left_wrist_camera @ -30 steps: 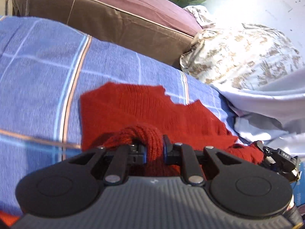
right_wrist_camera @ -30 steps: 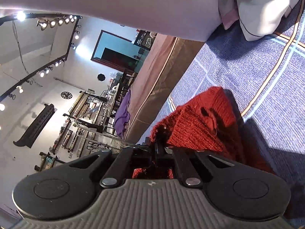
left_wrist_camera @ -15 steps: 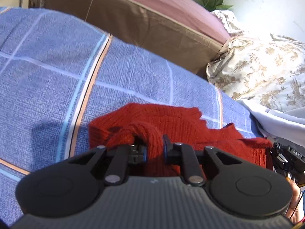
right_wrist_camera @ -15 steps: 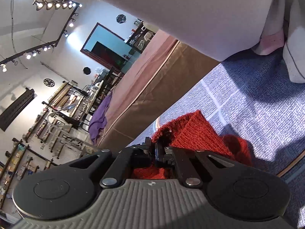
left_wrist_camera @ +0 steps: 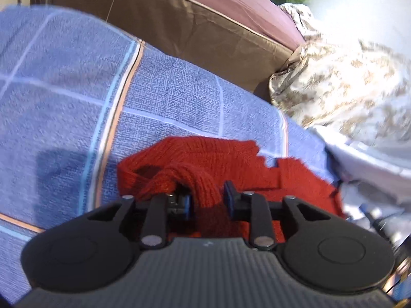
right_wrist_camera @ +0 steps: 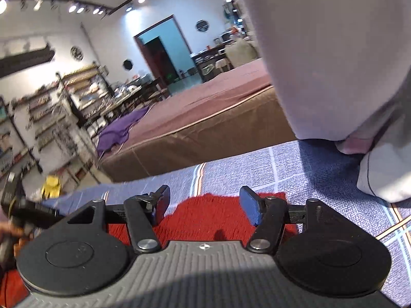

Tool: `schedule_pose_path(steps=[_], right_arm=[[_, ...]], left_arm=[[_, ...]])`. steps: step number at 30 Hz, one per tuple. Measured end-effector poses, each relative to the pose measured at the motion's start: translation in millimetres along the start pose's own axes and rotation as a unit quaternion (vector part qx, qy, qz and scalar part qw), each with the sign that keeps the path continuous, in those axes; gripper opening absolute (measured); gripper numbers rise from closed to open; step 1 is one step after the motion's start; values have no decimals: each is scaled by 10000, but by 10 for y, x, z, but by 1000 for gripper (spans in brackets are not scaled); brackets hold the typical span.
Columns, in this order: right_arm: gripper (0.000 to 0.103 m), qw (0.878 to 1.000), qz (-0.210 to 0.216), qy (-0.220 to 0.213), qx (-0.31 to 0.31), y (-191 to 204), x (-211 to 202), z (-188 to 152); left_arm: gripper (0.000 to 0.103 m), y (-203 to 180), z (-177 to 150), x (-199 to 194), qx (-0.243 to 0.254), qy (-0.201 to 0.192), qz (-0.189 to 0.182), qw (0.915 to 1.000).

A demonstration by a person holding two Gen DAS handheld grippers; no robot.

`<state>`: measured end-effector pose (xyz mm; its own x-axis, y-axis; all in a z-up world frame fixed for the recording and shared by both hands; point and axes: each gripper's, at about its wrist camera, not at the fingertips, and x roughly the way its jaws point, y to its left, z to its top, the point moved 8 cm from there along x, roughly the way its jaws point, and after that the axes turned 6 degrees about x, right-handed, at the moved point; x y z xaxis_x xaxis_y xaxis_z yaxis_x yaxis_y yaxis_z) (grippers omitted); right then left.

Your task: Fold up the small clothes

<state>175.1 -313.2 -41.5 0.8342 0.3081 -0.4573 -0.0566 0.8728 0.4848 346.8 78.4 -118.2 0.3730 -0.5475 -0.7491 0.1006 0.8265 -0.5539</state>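
One gripper (left_wrist_camera: 206, 200) pinching sweater (left_wrist_camera: 205, 154), other (right_wrist_camera: 205, 208) empty

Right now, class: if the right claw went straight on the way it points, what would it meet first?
Probably the red knitted garment, lying between and below the open right claw. Beyond it is blue checked bedding; depth is unclear.

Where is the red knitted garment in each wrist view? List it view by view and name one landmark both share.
Left wrist: the red knitted garment lies low in the centre on the blue checked bedspread, a bunched fold pinched in the left tongs.
Right wrist: it lies flat at bottom centre, under the open right tongs.
Shared landmark: the brown mattress edge behind the bedspread.
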Motion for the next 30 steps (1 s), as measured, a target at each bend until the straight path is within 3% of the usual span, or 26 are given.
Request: schedule_pose_path(steps=[1, 2, 3, 5, 7, 11, 12, 15, 17, 19, 22, 24, 25, 26, 28, 30], right_arm=[[100, 9997, 48, 135, -193, 85, -13, -61], [100, 9991, 115, 287, -299, 149, -25, -129], [100, 9983, 205, 430, -328, 203, -30, -200], [100, 9969, 422, 620, -228, 291, -33, -333], [100, 9956, 526, 725, -262, 396, -58, -457], [99, 9920, 508, 917, -704, 530, -110, -650], [99, 9906, 398, 973, -870, 539, -104, -687], [96, 9878, 88, 996, -1192, 523, -87, -766], [91, 9870, -15, 1050, -1215, 510, -53, -791], [76, 9841, -131, 1063, -1415, 511, -28, -810], [70, 9808, -206, 1035, -1642, 471, 43, -810], [69, 9825, -421, 1020, -1503, 295, 131, -764], [69, 9834, -588, 942, -1433, 178, 160, -724], [69, 9835, -803, 881, -1358, 38, 190, -684], [63, 9831, -1221, 758, -1130, -286, 226, -583], [65, 9838, -1524, 594, -738, -599, 211, -498]], left_arm=[[40, 44, 44, -19, -438, -10, -333, 9985], [63, 102, 89, -35, -974, -7, -716, 9927], [102, 155, 140, -67, -1392, -75, -964, 9855], [102, 209, 292, -237, -1348, -518, -817, 9861], [103, 169, 416, -465, -619, -986, -263, 9929], [103, -86, 261, -643, 641, -929, 630, 9916], [103, -216, 159, -630, 1111, -905, 774, 9866], [103, -647, -258, -490, 2458, -891, 1022, 9598], [101, -904, -563, -287, 2970, -696, 812, 9489], [97, -1068, -847, -15, 3343, -402, 743, 9387], [94, -1045, -967, 370, 3975, -386, 1484, 9047], [96, -852, -860, 530, 4024, -494, 1970, 8926], [98, -675, -756, 576, 3949, -492, 2178, 8912], [101, -501, -658, 578, 3724, -525, 2363, 8959], [103, -158, -457, 502, 3178, -677, 2471, 9129], [103, 95, -342, 489, 2681, -522, 2132, 9380]])
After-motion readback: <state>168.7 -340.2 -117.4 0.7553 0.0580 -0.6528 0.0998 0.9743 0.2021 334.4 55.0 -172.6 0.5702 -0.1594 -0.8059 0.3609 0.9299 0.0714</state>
